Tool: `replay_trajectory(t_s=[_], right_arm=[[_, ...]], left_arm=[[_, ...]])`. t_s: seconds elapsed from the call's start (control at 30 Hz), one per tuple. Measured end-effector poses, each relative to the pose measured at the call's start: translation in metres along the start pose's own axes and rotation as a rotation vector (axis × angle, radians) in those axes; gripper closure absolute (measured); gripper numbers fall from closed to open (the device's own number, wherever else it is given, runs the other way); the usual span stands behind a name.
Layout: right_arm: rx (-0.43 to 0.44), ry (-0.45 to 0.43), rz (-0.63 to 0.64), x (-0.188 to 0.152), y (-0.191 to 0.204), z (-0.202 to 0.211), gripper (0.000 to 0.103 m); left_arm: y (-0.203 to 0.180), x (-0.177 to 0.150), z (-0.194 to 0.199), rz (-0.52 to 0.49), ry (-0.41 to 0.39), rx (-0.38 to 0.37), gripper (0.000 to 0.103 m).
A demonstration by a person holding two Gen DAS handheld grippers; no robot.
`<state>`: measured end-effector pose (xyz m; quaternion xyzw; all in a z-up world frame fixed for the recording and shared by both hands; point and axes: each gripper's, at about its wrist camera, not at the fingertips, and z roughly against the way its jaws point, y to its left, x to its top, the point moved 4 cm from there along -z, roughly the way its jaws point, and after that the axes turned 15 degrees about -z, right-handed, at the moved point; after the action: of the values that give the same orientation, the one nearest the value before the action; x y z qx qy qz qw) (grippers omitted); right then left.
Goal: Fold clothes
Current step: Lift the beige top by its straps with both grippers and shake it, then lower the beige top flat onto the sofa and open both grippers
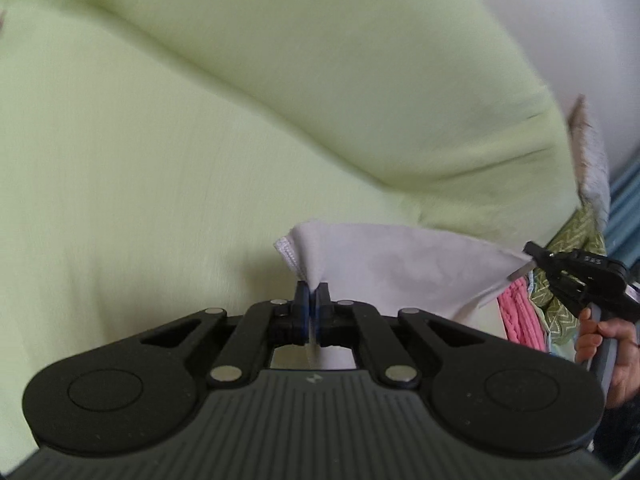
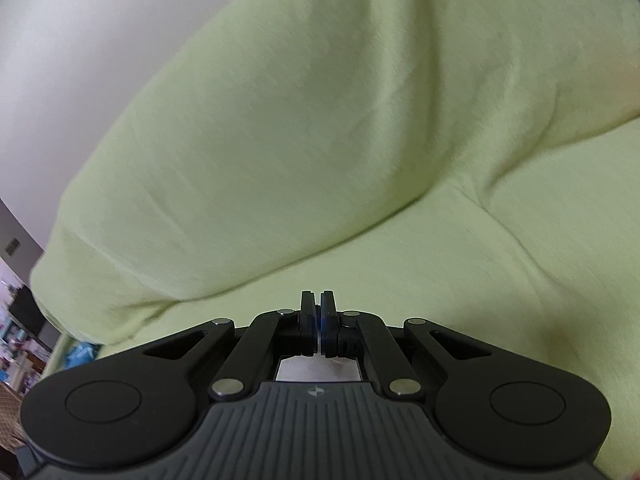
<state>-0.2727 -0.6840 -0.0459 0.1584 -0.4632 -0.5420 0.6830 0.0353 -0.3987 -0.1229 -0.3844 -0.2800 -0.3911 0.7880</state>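
A white cloth point(image 1: 392, 268) with a stitched hem hangs stretched between my two grippers above a light green sofa. In the left wrist view my left gripper point(image 1: 311, 286) is shut on one corner of it. My right gripper point(image 1: 530, 250), held by a hand point(image 1: 612, 344), pinches the opposite corner at the right. In the right wrist view my right gripper point(image 2: 317, 296) has its jaws pressed together, and a strip of the white cloth point(image 2: 312, 370) shows below them; the rest of the cloth is hidden under the gripper body.
The green-covered sofa seat point(image 1: 140, 200) and backrest point(image 2: 320, 120) fill both views. A pile of clothes lies at the right, with a pink piece point(image 1: 520, 316) and a green patterned one point(image 1: 576, 232). A white wall point(image 2: 60, 40) is behind the sofa, and room clutter point(image 2: 20, 320) at far left.
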Motion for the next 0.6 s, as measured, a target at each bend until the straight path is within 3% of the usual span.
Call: replay_trajectory(t_s=[0.17, 0.23, 0.37, 0.47, 0.6], right_arm=[[0.013, -0.048, -0.011, 0.039, 0.027, -0.014, 0.102], [0.059, -0.098, 0.002, 0.061, 0.051, -0.010, 0.102], [0.190, -0.228, 0.060, 0.104, 0.113, 0.020, 0.102], [0.297, -0.321, 0.121, 0.120, 0.154, 0.059, 0.102], [0.380, -0.344, 0.203, 0.101, 0.170, 0.100, 0.102]], left_arm=[[-0.004, 0.098, 0.006, -0.160, -0.082, 0.091, 0.103], [-0.010, 0.143, 0.010, -0.226, -0.121, 0.127, 0.103], [-0.044, 0.231, 0.050, -0.370, -0.318, 0.196, 0.103], [-0.068, 0.262, 0.093, -0.433, -0.451, 0.199, 0.103], [-0.074, 0.241, 0.123, -0.503, -0.503, 0.202, 0.103]])
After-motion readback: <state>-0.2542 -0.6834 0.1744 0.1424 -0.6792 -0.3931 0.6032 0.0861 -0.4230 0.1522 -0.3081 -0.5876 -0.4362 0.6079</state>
